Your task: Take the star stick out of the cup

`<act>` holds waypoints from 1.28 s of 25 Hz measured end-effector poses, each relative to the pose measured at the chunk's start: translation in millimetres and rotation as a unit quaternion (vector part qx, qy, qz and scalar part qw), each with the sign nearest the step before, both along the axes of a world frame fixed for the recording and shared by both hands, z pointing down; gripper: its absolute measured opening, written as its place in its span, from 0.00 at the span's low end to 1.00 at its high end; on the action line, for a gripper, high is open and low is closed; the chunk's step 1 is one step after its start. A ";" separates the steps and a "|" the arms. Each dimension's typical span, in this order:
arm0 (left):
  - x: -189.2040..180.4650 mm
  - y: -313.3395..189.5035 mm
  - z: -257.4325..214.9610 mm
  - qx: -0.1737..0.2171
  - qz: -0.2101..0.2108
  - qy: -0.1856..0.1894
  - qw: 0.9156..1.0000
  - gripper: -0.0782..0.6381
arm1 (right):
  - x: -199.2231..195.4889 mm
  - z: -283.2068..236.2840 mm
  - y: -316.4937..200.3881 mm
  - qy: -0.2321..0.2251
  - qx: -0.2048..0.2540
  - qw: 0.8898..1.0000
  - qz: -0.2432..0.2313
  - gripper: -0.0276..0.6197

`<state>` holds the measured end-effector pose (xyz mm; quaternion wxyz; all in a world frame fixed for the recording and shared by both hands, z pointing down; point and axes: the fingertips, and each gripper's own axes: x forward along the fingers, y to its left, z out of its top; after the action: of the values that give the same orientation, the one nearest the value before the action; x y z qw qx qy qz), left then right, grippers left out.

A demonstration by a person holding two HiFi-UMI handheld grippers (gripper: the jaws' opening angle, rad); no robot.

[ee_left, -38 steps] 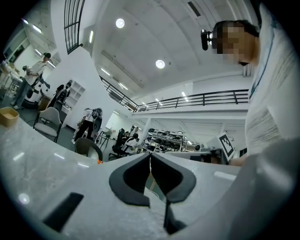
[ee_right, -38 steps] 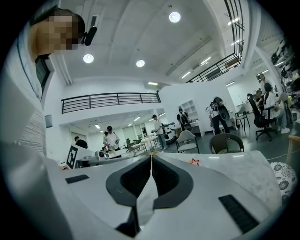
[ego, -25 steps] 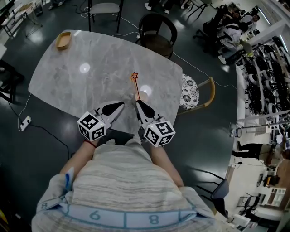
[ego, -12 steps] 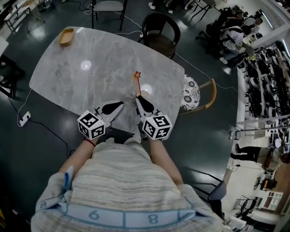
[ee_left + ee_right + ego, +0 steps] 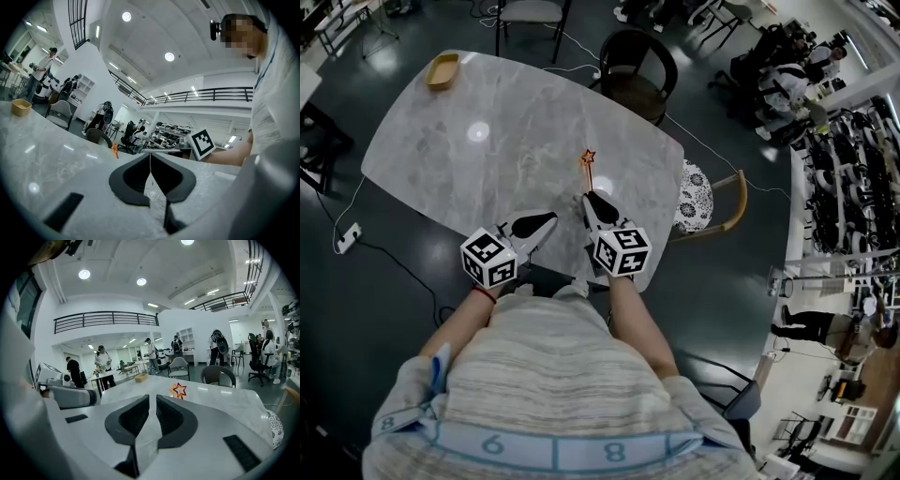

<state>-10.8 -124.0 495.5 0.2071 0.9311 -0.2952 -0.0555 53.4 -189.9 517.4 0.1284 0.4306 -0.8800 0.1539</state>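
1. Right gripper point(image 5: 589, 199) is hovering over the near edge of the table point(image 5: 441, 131). Its jaws are a narrow slit apart with nothing between, and its nose is aiming at the stick's foot, likely lining up a low pinch.
2. Left gripper point(image 5: 551, 217) is idling just to the left, jaws pressed together, empty.
3. Star stick point(image 5: 589, 157) is standing just beyond the right gripper, long axis upright, star topmost. Cup is not showing clearly.

The person's striped top point(image 5: 544, 366) carries large blue numerals on its pale hem band point(image 5: 553, 457): a 6 and, to its right, an 8. Another 8 shows on the left sleeve point(image 5: 394, 422). The cubes on the left tool point(image 5: 549, 217) and right tool point(image 5: 589, 197) bear black-and-white square code markers.
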 end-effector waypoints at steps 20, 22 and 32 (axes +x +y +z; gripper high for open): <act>-12.4 1.3 8.5 -0.008 -0.011 -0.006 1.000 0.13 | 6.0 36.8 -19.2 0.055 -0.027 0.998 0.001 0.06; -12.4 1.5 9.5 -0.010 -0.012 -0.007 1.000 0.13 | 7.6 40.1 -21.7 0.060 -0.030 0.998 0.000 0.06; -16.5 2.0 15.2 -0.020 -0.019 -0.011 1.000 0.13 | 7.5 50.0 -36.1 0.075 -0.034 0.997 -0.002 0.06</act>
<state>-27.3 -122.0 510.6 0.2214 0.9216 -0.3158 -0.0433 61.0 -226.0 567.4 0.2089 0.4345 -0.8629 0.1513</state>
